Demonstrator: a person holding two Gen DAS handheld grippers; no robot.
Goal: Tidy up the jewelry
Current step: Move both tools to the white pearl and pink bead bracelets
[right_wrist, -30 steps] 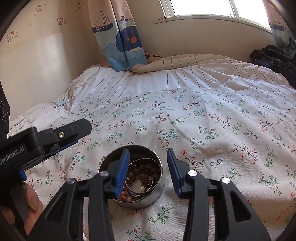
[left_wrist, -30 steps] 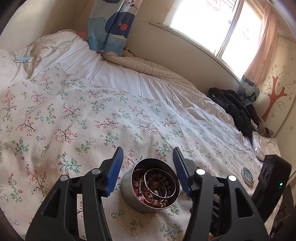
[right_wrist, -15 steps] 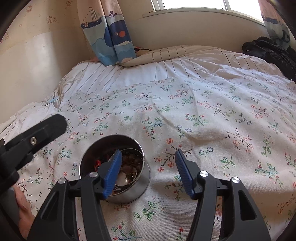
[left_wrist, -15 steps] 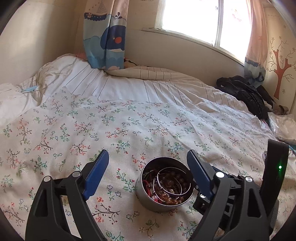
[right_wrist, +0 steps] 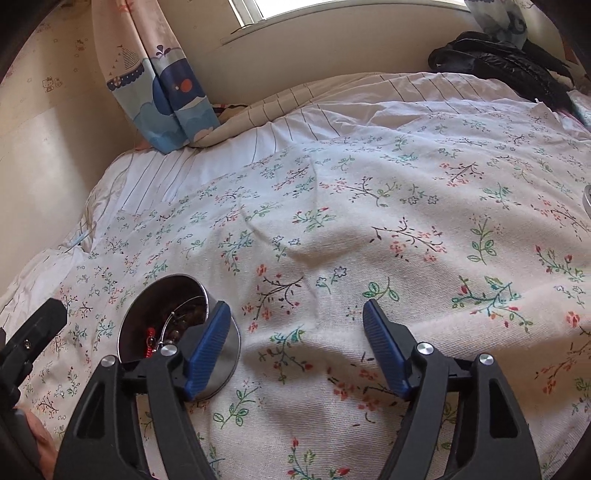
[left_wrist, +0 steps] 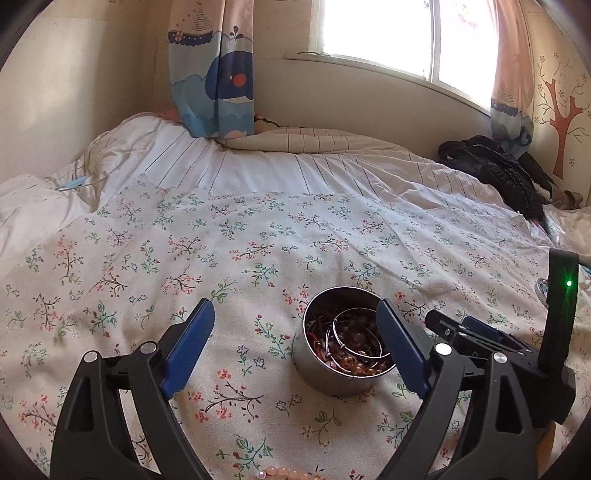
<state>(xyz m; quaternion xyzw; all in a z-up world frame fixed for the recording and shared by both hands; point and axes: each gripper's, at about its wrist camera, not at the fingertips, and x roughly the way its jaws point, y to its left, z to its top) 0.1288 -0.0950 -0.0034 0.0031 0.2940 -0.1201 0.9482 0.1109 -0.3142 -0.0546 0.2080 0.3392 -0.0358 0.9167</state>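
The round metal tin [left_wrist: 341, 354], full of brown beads and silver bangles, stands on the floral bedsheet [left_wrist: 229, 258]. The left gripper [left_wrist: 295, 332] has just been opening; its jaws stand wide, the tin near the right one. The right gripper [right_wrist: 295, 343] has also just been opening and holds nothing, with the tin behind its left finger [right_wrist: 207, 349].

Blown-out window [left_wrist: 373, 33] glare, fisheye edges

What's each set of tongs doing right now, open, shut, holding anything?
Left tongs: open, have just been opening, nothing gripped; the tin sits by the right finger.
Right tongs: open, have just been opening, only bedspread between them.
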